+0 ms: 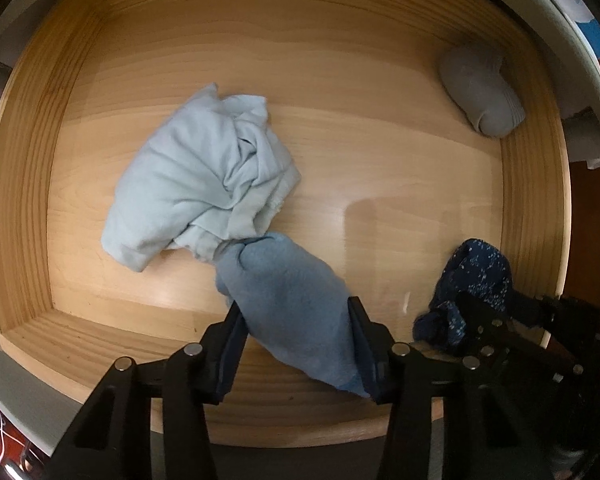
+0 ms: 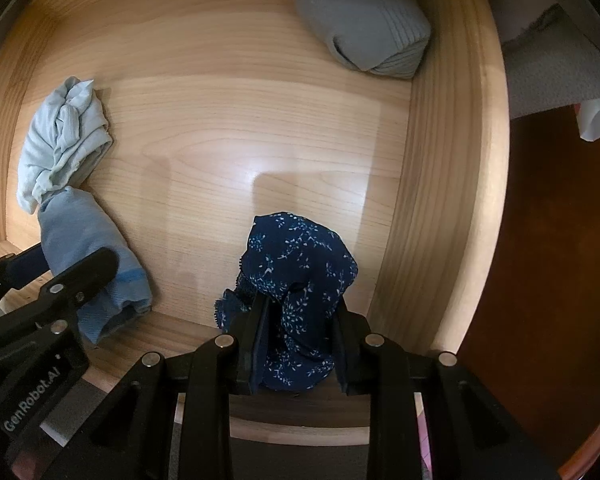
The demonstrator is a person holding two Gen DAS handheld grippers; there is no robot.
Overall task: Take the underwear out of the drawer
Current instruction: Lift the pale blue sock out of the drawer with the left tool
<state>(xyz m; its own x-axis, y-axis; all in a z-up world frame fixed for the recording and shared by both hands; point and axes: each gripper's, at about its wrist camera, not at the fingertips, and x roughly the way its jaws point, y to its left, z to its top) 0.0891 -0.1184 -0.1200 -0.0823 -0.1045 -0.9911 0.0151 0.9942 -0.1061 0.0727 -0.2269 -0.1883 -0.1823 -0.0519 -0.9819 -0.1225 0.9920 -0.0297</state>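
Note:
An open wooden drawer (image 1: 20,200) holds several garments. A mid-blue piece of underwear (image 1: 288,292) lies stretched on the drawer floor, and my left gripper (image 1: 298,340) points straight down with both pads closed against its lower end. One end of it touches a crumpled pale blue garment (image 1: 196,176) at the drawer's middle. My right gripper (image 2: 300,344) is shut on a navy floral piece of underwear (image 2: 300,264), bunched up near the right wall (image 2: 440,160). In the right wrist view, the left gripper (image 2: 66,264) sits low on the left over the mid-blue underwear (image 2: 84,232).
A grey rolled sock bundle (image 1: 480,92) rests in the far right corner of the drawer. The drawer's front edge (image 1: 260,428) runs just under my fingers. Beyond the right wall are dark reddish flooring (image 2: 560,280) and white fabric (image 2: 548,80).

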